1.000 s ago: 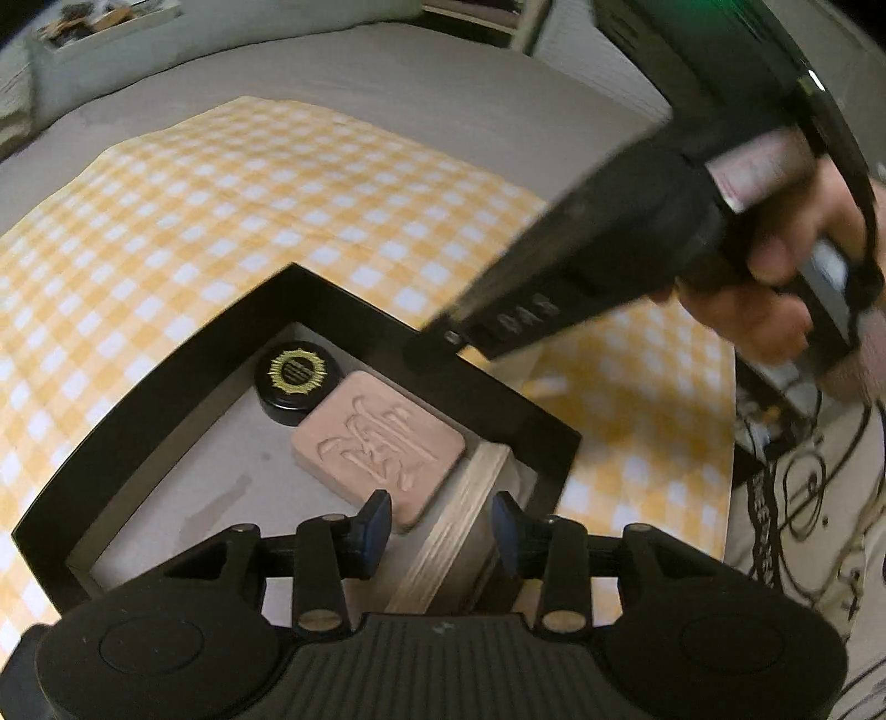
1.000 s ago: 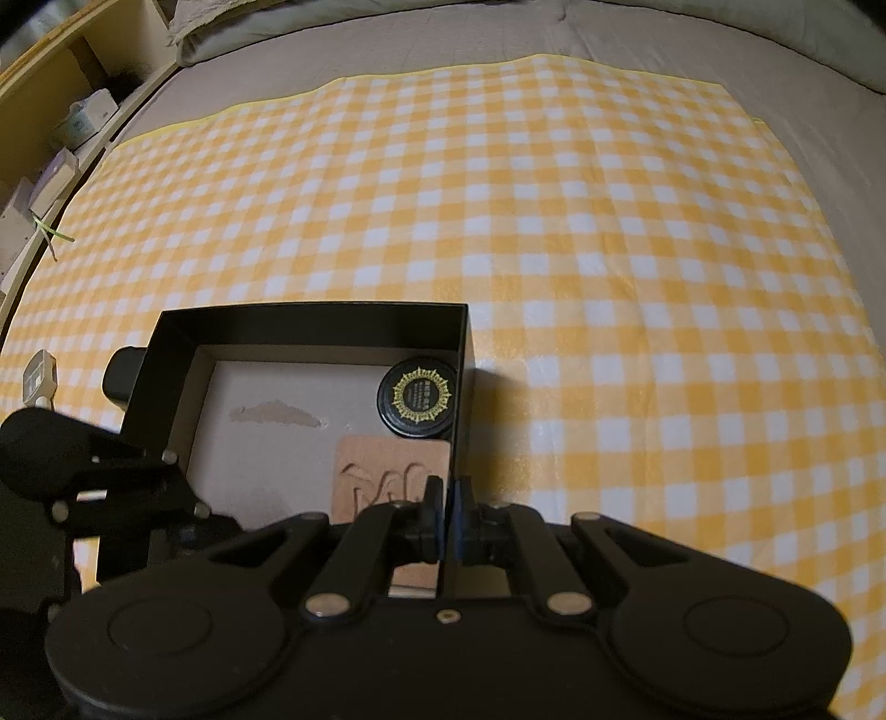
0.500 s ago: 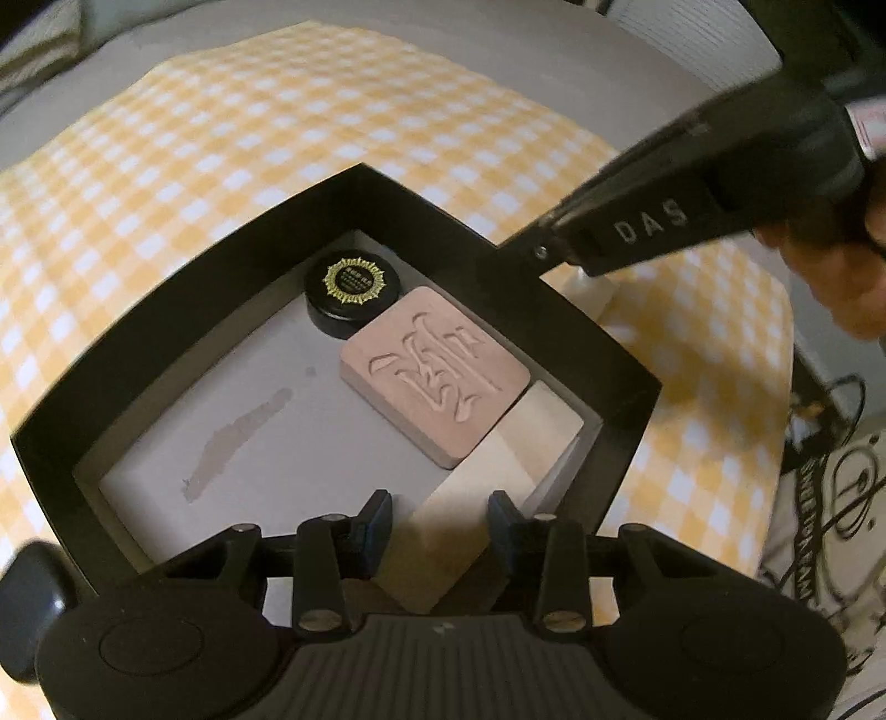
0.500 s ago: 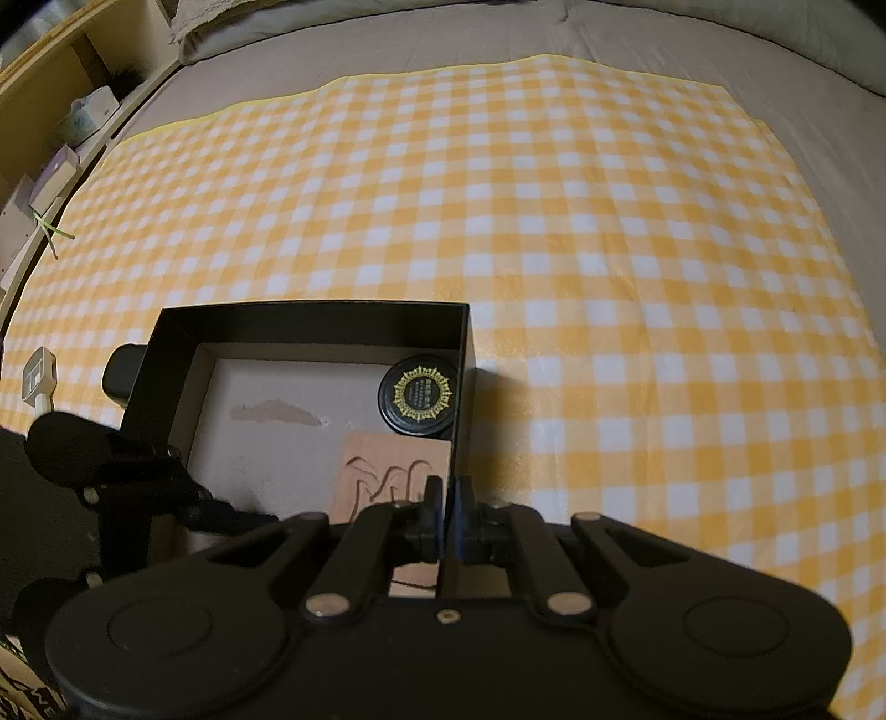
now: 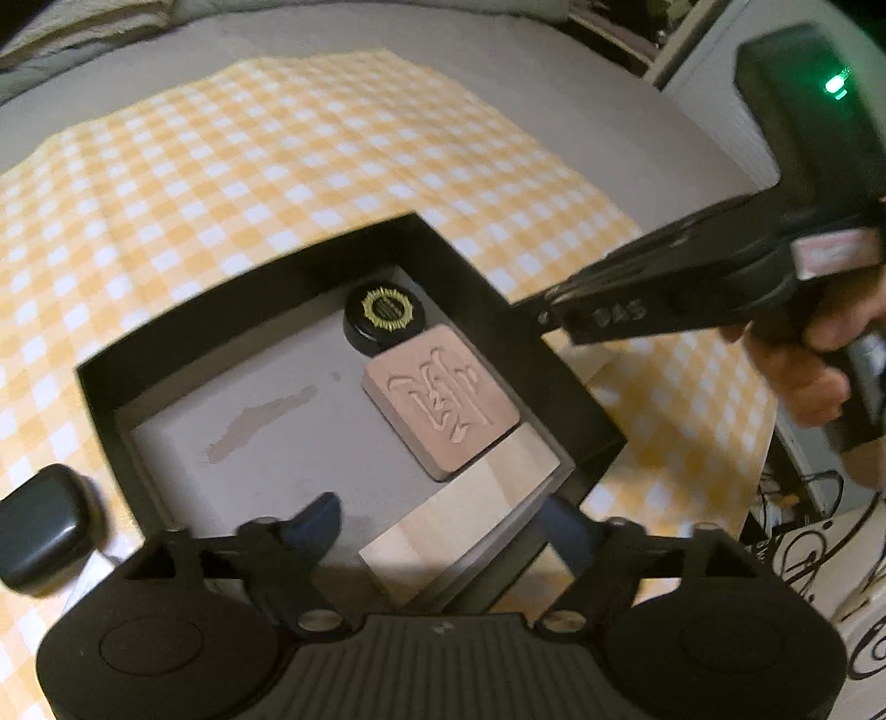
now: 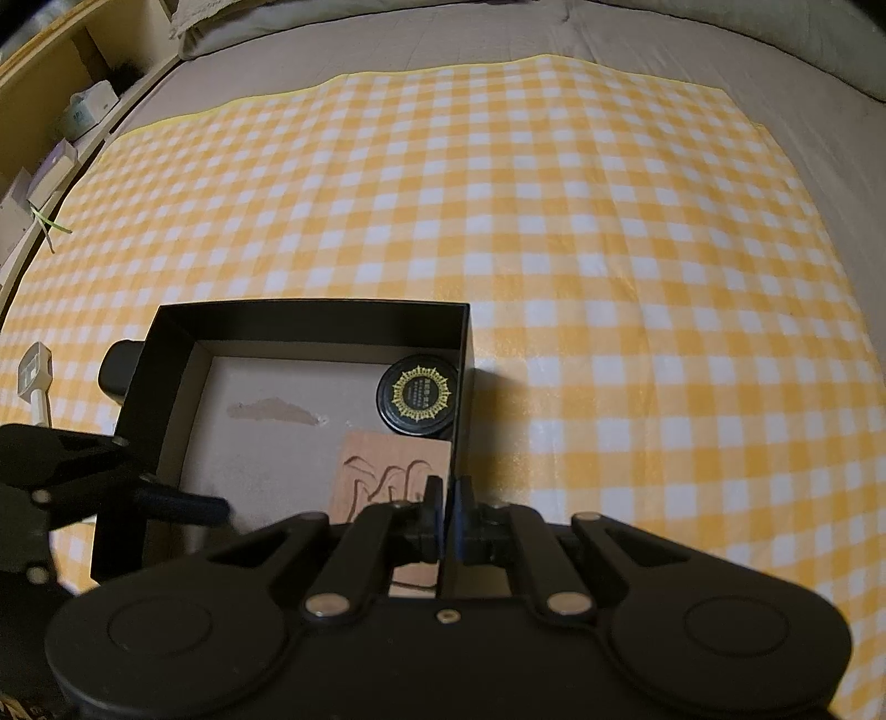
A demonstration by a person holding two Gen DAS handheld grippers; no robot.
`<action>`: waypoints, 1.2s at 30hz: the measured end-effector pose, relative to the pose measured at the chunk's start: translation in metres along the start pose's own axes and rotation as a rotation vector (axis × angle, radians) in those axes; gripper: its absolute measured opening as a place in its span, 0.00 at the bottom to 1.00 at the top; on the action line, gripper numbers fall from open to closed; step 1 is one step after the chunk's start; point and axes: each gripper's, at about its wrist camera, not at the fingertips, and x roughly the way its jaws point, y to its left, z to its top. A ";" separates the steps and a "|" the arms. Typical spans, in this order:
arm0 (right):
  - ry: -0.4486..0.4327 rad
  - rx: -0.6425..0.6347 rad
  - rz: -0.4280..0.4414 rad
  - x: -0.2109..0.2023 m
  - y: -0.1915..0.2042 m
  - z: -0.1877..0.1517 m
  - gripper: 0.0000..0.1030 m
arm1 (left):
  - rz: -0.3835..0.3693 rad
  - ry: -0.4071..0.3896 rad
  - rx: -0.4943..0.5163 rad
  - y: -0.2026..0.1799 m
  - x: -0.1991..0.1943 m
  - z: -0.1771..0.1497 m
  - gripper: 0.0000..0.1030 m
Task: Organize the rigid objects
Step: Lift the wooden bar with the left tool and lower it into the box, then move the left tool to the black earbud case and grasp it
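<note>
Left wrist: claw (image 5: 443, 515) now wider

The cloth (image 6: 498, 194) is checked in yellow-orange and white, and it lies on a plain grey-brown bed (image 6: 443, 44). The box (image 5: 266, 310) has black walls and a pale grey floor marked by one brownish smear (image 5: 260, 421). In the box, the round tin (image 5: 386, 320) is black with a gold sunburst emblem on its lid. The carved block (image 5: 440, 401) is pinkish tan, its cut figure the same colour in relief. The plank (image 5: 459, 520) is light, creamy wood. Outside the box, the rounded case (image 5: 41, 526) is glossy dark grey-black. Both the left gripper (image 5: 437, 526) and the right gripper (image 6: 446, 493) are matt black, with dark blue fingertip pads.
</note>
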 end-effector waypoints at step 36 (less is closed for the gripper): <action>-0.002 -0.029 -0.030 0.002 0.002 0.002 0.04 | 0.478 -0.411 -0.421 0.109 -0.130 -0.063 1.00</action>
